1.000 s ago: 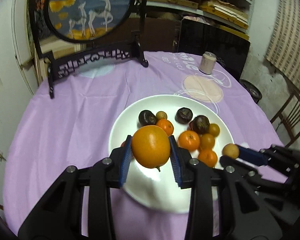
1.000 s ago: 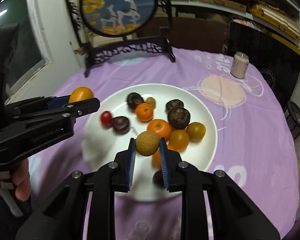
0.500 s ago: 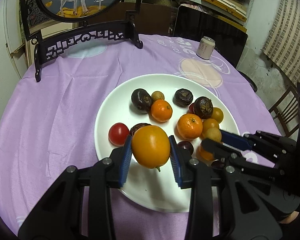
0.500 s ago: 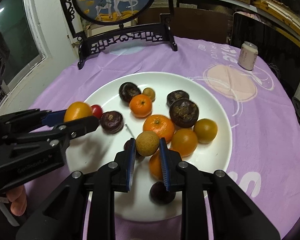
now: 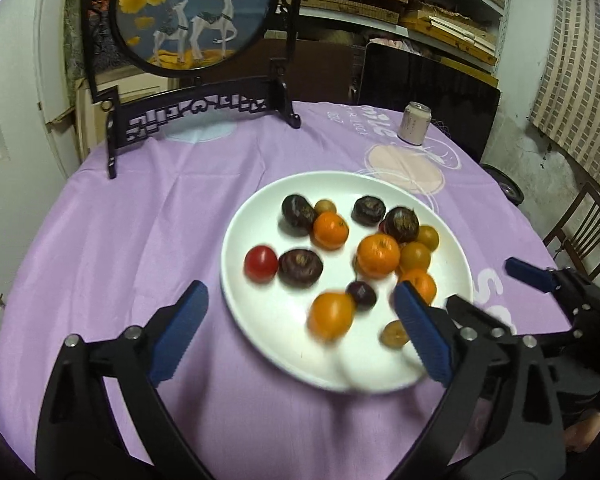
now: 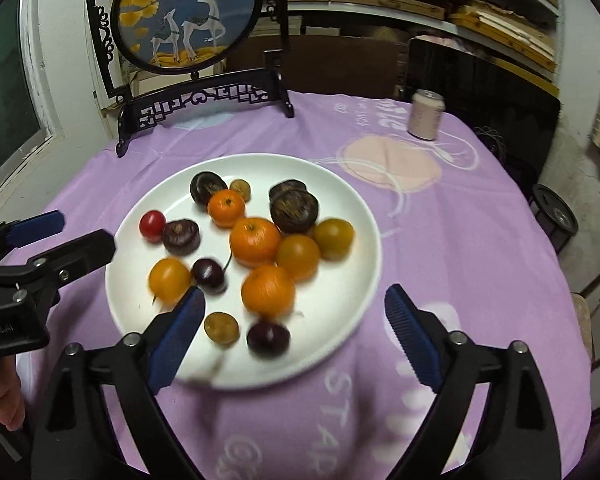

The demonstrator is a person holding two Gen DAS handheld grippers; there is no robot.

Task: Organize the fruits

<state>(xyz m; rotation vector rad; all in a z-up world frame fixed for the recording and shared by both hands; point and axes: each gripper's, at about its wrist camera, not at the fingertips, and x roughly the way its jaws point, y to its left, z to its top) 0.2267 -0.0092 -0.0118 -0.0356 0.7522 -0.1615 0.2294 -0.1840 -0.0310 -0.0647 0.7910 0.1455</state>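
A white plate [image 5: 456, 264] [image 6: 360, 216] on the purple tablecloth holds several fruits: oranges, dark passion fruits, cherries and a red tomato [image 5: 261, 263] [image 6: 152, 224]. A yellow-orange fruit [image 5: 331, 315] [image 6: 169, 279] lies blurred on the plate's near side. A small brown fruit [image 5: 394, 333] [image 6: 221, 327] lies near the front rim. My left gripper [image 5: 300, 330] is open and empty over the plate's front left. My right gripper [image 6: 294, 334] is open and empty over the plate's front.
A black carved stand with a round deer painting [image 5: 192, 12] [image 6: 186, 12] stands at the table's back. A pale can [image 5: 414, 123] [image 6: 426, 119] stands back right. A wooden chair [image 5: 580, 236] is beyond the right edge.
Both grippers opened and drew back. The left let go of the yellow-orange fruit and the right let go of the small brown fruit; both now lie on the plate.
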